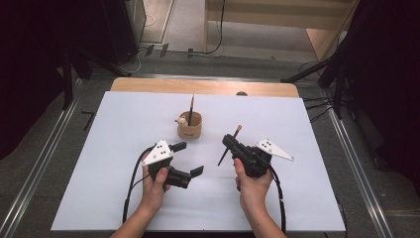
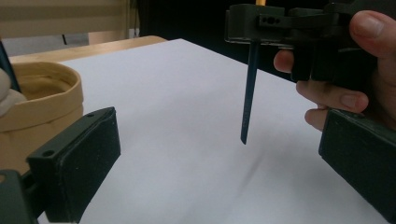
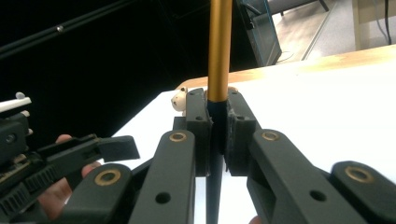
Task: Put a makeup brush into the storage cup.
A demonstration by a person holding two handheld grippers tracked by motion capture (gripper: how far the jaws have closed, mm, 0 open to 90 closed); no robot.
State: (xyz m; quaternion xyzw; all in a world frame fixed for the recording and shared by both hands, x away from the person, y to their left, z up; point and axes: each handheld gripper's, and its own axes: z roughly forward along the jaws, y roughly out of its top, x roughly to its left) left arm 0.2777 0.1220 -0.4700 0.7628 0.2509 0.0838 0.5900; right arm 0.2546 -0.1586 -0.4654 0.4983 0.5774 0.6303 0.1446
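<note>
Pen (image 1: 229,145): thin, dark shaft with a gold upper section (image 3: 219,46), held clear of the table in the right gripper (image 1: 229,143). Jaws are clenched on it right where gold meets dark. In the left gripper view the dark lower end (image 2: 248,93) hangs down with its tip just above the white table (image 2: 187,93), not touching.

Handling guess: light, stiff, narrow. The smooth round shaft will probably want to pivot or slide between flat pads, especially with the long top end sticking out. The grip sits roughly mid-shaft, which looks like the sane place since it keeps the swing small. I wouldn't pinch near either tip. It doesn't look fragile, though the point could mark the sheet if it drags.

Left gripper (image 1: 190,158): jaws released and wide, nothing between them, held low over the table beside the right one. Both pads (image 2: 84,158) show bare.

Pen holder cup (image 1: 189,125): tan, soft-looking, small animal figure on the rim, sits near table centre, just beyond both grippers. One dark pen (image 1: 191,106) already stands in it, upright. The cup looks light and could tip if the shaft catches the rim on the way in.
</note>
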